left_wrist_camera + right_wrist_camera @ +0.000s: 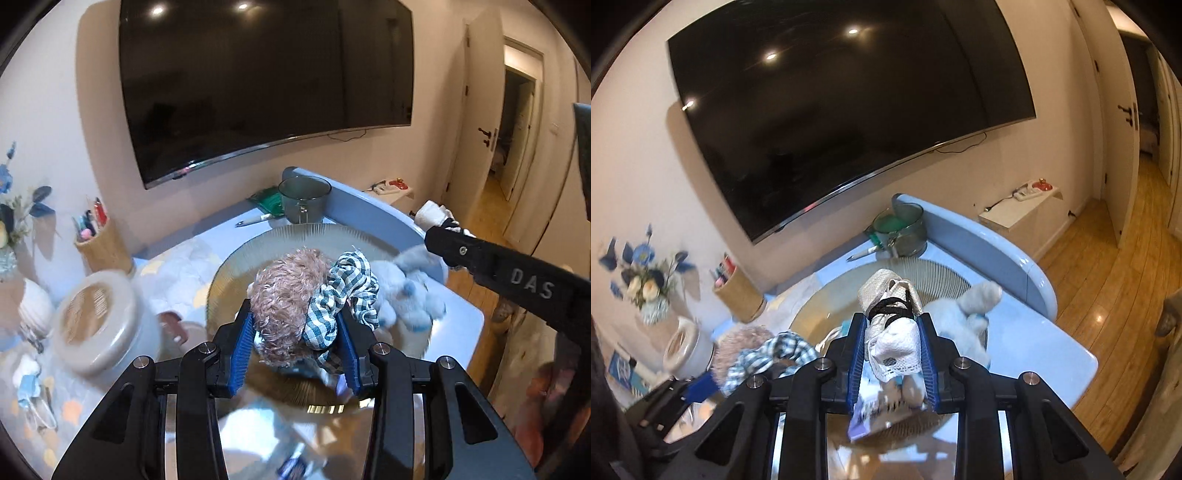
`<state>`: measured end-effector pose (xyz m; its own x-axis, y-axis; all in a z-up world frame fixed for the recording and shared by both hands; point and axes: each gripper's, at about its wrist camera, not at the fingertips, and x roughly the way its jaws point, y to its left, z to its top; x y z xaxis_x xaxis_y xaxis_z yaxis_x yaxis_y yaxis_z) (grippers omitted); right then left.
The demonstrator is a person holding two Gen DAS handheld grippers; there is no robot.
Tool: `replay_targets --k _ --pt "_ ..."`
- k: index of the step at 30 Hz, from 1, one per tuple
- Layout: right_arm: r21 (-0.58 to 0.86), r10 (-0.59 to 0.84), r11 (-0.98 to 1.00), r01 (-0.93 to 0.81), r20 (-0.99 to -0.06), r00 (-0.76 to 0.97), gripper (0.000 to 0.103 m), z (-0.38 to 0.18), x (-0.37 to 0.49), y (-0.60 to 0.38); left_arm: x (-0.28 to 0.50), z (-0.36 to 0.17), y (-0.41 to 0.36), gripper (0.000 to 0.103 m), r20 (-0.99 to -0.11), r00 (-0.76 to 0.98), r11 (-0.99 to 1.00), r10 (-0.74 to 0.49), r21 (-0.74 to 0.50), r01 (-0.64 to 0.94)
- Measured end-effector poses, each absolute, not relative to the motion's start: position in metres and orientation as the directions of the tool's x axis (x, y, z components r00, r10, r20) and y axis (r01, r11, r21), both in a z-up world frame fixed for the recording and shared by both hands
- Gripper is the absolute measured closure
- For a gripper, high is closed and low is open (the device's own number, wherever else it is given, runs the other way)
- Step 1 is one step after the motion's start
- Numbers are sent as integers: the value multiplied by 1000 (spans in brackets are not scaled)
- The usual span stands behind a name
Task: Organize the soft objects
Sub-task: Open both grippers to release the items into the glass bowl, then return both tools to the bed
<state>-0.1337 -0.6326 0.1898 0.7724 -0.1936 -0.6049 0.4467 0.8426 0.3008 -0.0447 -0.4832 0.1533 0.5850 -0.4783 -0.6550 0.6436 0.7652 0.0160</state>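
hidden/blurred: lower part of glass plate [236, 258] behind both gripper bodies; small items under the fingers blurred, not identifiable; grey-blue plush toy [410, 291] motion-smeared, limbs hard to separate.
left gripper [297, 334]: blue pads closed partway on curly tan plush [284, 295], striped scarf pressed against the right pad; plush fills the gap.
curly tan plush: held above the plate, long axis running away from the camera toward the TV [266, 81]; face not visible.
striped scarf [340, 291]: teal-and-white, knotted around the tan plush, on its right side, ends trailing down.
right gripper [894, 339]: pads clamped on white lace bundle [892, 325]; nothing else in the grip.
white lace bundle: long axis pointing forward and slightly up past the fingertips, black cord wrapped around its middle; held over the plate. Tip visible in the left wrist view beyond the right gripper's black arm.
grey-blue plush toy: lying on the plate's right edge, just beside the scarf.
counts: 2 plush toys, 1 scarf, 1 lace bundle, 1 plate.
surroundings: blue table [1052, 354] under the plate; glass mug [304, 199] and pen [255, 220] at the far side; pen holder [101, 240] and lidded jar [96, 321] left.
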Motion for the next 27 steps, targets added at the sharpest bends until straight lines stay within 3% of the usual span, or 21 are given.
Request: replay_targets --k 1,3,4,6,18,27 --pt "304 -198 837 455 -606 770 76 191 -128 -638 -39 153 -488 57 -651 585 766 -484 7 642" --pt "314 -196 830 461 -610 768 74 191 -119 -646 -35 154 -495 38 -643 603 772 -473 27 635" --pt "324 -180 829 455 -616 767 63 190 -113 -650 -34 154 -496 30 -641 599 767 -480 25 642" --pt "342 -146 824 451 -642 753 37 184 -102 -657 -35 154 -498 29 -640 601 763 -478 36 645" --pt "372 -125 822 432 -623 772 37 183 -138 -637 -93 192 -454 28 -555 532 652 -639 -24 758" --pt "343 -164 859 380 -518 840 37 228 -202 -576 -127 246 -327 25 -417 550 638 -723 -99 764"
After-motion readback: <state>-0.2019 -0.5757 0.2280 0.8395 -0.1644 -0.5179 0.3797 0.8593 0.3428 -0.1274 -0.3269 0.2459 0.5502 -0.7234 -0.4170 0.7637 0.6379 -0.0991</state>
